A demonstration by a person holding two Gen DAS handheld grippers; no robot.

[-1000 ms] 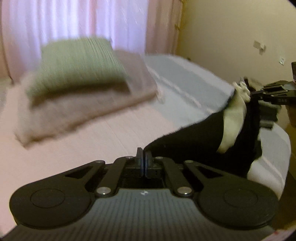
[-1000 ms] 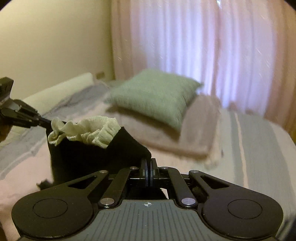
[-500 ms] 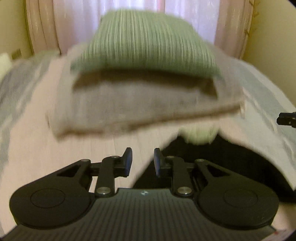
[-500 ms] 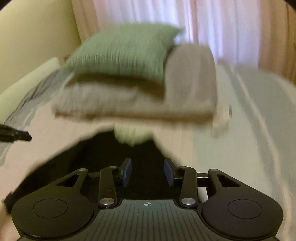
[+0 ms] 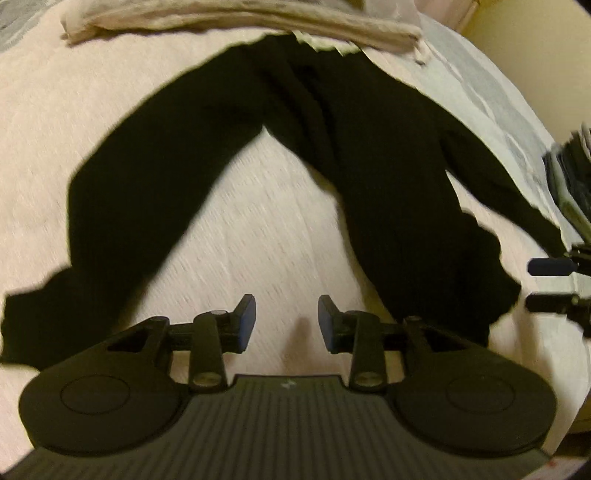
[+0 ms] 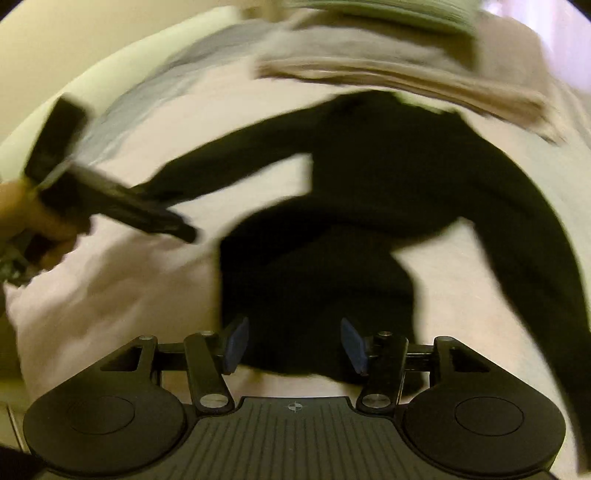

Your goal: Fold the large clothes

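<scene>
A black long-sleeved garment lies spread flat on the pink bedspread, sleeves angled outward and its pale collar at the far end. My left gripper hangs low over bare bedspread between a sleeve and the body; its jaws are opening with nothing between them. My right gripper hovers over the garment's near hem; its jaws are opening and the cloth lies under the gap, untouched by the pads. Each gripper shows in the other's view: the right gripper and the blurred left gripper, held by a hand.
A folded beige blanket lies just beyond the collar, with a green pillow on top of it. A grey striped sheet covers the bed's right side, and a yellowish wall rises past the left edge.
Both grippers let go of the lifted black garment, opened, and dropped towards the bed. The garment, which hung between them, now lies spread flat.
</scene>
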